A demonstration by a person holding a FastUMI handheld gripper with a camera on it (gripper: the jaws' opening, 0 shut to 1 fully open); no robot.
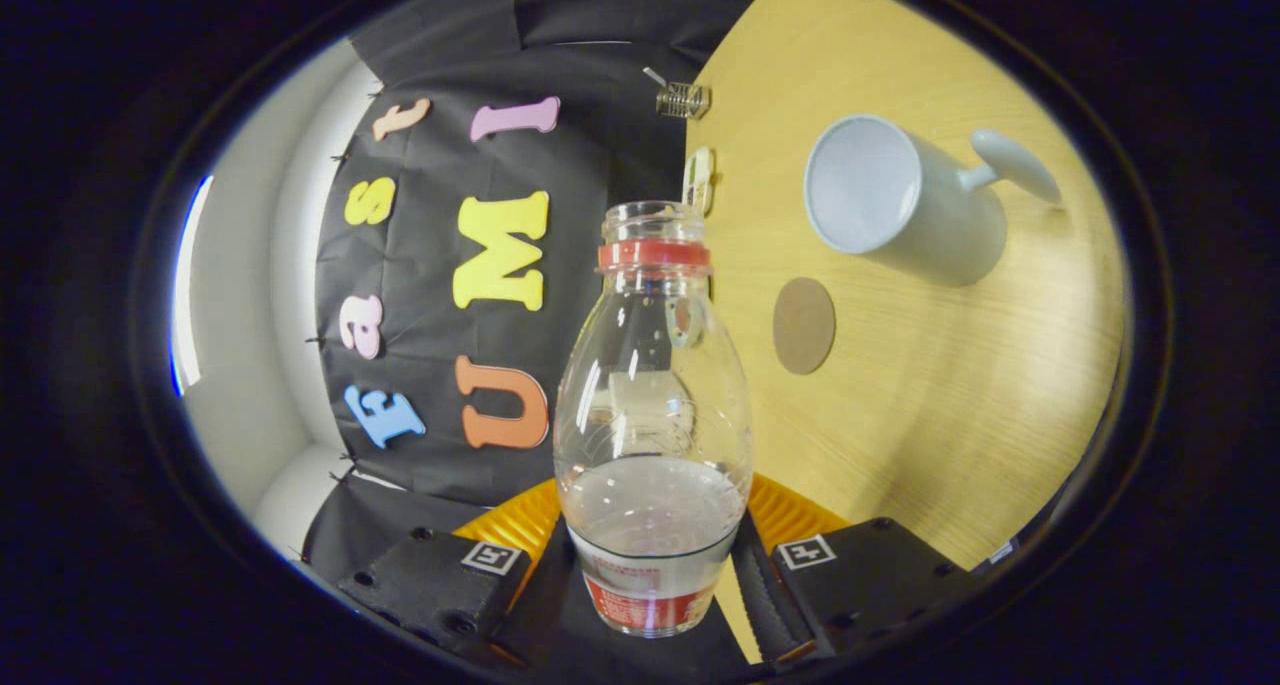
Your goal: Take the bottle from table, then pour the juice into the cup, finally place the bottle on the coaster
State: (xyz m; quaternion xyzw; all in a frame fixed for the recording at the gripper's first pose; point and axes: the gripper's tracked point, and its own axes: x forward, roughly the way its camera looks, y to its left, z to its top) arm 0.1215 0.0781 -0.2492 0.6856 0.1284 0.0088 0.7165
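Note:
A clear plastic bottle [652, 405] with a red neck ring and no cap stands between my fingers, and my gripper [650, 565] is shut on its lower part near the red label. A little clear liquid lies in its bottom. The view is rolled, so the wooden table [950, 415] appears turned on its side beyond the bottle. A white cup [900, 200] with a handle stands on that table, its open mouth facing me. A round brown coaster [803, 325] lies on the table between the bottle and the cup.
The booth's black cloth wall [590, 135] hangs behind the bottle, with a small metal spring clip [682, 98] at the table's far edge. A pale wall [250, 315] lies beyond the cloth.

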